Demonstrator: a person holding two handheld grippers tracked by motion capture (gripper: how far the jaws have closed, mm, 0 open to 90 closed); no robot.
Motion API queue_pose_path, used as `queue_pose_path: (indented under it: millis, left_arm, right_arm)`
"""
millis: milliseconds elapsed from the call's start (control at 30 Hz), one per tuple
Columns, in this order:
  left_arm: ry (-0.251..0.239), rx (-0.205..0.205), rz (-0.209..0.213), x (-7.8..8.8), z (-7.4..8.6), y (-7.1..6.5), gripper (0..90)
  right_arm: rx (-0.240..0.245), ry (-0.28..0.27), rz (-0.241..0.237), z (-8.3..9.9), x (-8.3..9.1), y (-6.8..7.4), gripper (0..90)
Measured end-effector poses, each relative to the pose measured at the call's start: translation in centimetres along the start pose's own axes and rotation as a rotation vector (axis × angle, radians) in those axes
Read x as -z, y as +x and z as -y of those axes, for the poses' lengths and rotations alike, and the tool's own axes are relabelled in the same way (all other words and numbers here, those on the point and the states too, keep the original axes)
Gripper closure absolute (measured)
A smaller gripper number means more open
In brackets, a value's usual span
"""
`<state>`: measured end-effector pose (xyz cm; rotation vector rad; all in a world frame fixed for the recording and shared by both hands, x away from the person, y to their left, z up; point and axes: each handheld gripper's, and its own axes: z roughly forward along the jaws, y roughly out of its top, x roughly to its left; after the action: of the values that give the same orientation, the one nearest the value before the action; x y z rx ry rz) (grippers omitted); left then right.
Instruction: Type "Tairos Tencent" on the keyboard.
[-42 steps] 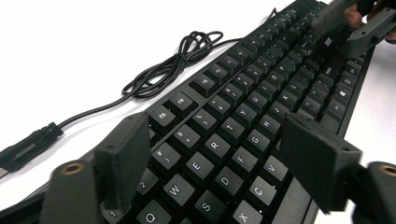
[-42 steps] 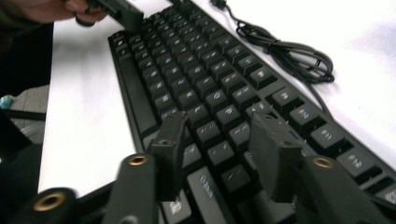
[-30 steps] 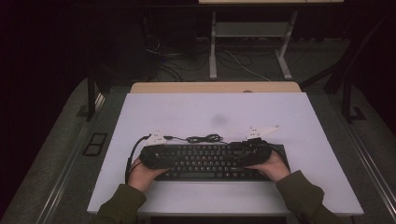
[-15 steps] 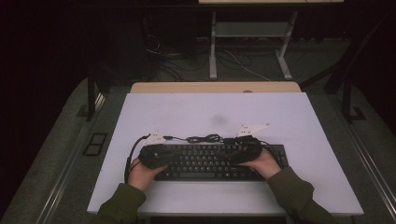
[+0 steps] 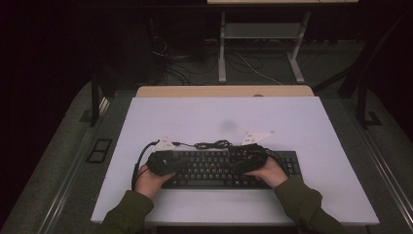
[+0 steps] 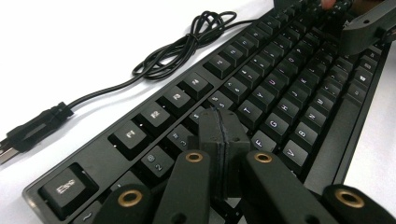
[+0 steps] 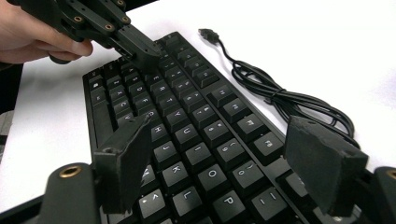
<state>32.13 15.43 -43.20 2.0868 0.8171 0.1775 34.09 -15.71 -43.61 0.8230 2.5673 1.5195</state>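
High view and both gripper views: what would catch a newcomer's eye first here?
A black keyboard lies near the front edge of the white table, with a gripper poised over each end. The left gripper has its jaws pressed shut over the keys at the keyboard's left end; the right gripper spreads wide open above the letter keys. The keyboard's black cable lies bundled just behind it.

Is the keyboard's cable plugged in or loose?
Loose: the cable lies coiled on the table behind the keyboard, its plug free.

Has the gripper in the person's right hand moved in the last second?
Yes. The right gripper has slid left along the keyboard, away from its right end toward the middle, its jaws opening with nothing between them.
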Motion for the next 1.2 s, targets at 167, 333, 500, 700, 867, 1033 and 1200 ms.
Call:
queue_pose_path:
  millis: [167, 333, 500, 700, 867, 1033, 1200]
  left_arm:
    - [0.007, -0.006, 0.002, -0.27, 0.01, -0.12, 89.1]
    - [0.017, -0.016, 0.001, -0.48, 0.0, -0.15, 89.1]
    - [0.021, -0.018, 0.001, -0.61, 0.03, -0.14, 89.2]
    - [0.031, -0.021, 0.0, -0.78, 0.13, -0.06, 89.1]
    - [0.032, -0.02, 0.002, -0.83, 0.11, -0.11, 89.2]
    - [0.031, -0.023, 0.004, -0.74, 0.05, -0.09, 89.1]
    - [0.013, -0.015, 0.01, -0.44, 0.0, -0.05, 89.1]
  right_arm:
    - [0.001, 0.004, -0.002, 0.04, -0.15, 0.13, 22.8]
    - [0.003, 0.002, 0.0, 0.01, -0.12, 0.12, 22.8]
    - [0.006, 0.001, 0.001, 0.0, -0.12, 0.1, 22.8]
    - [0.005, 0.002, 0.003, 0.0, -0.1, 0.1, 22.8]
    - [0.008, 0.004, 0.003, -0.01, -0.1, 0.12, 22.9]
    - [0.006, 0.002, 0.002, -0.06, -0.04, 0.17, 22.8]
    - [0.005, -0.004, 0.005, -0.15, 0.06, 0.05, 22.9]
